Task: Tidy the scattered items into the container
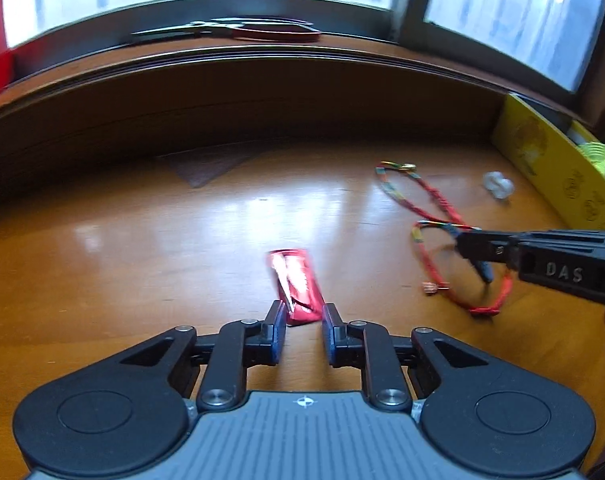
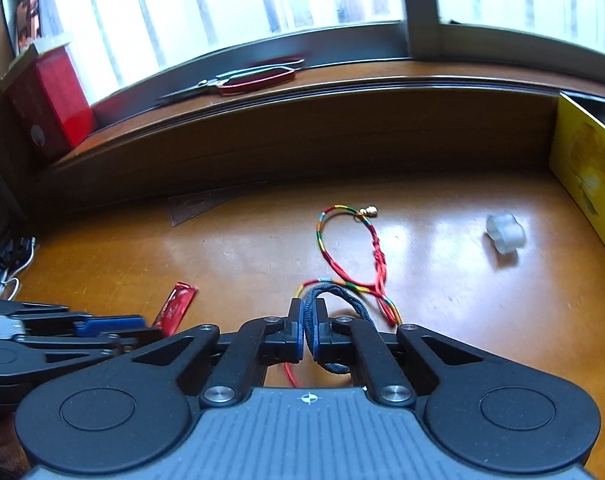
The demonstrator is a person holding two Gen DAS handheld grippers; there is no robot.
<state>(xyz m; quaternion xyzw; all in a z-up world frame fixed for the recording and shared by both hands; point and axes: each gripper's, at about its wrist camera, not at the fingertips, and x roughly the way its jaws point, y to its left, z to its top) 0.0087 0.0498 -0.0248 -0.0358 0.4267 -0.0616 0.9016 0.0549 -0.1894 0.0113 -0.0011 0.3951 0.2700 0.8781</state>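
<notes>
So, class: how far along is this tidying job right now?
Done: a neon-green item already sits in the yellow cardboard box. In hand: right gripper pinches a dark elastic hair tie. Left: red foil sachet, braided red cord bracelet, translucent white plastic piece.

Each handheld gripper, the left gripper (image 1: 302, 312) and the right gripper (image 2: 308, 322), has a grey ribbed body with a small white crosshair mark at its front edge. 2 round black housings flank the body, and black link arms join there with silver screws. The 2 fingers carry blue pads (image 2: 298, 328). White letters "DAS" mark the right gripper's side.
</notes>
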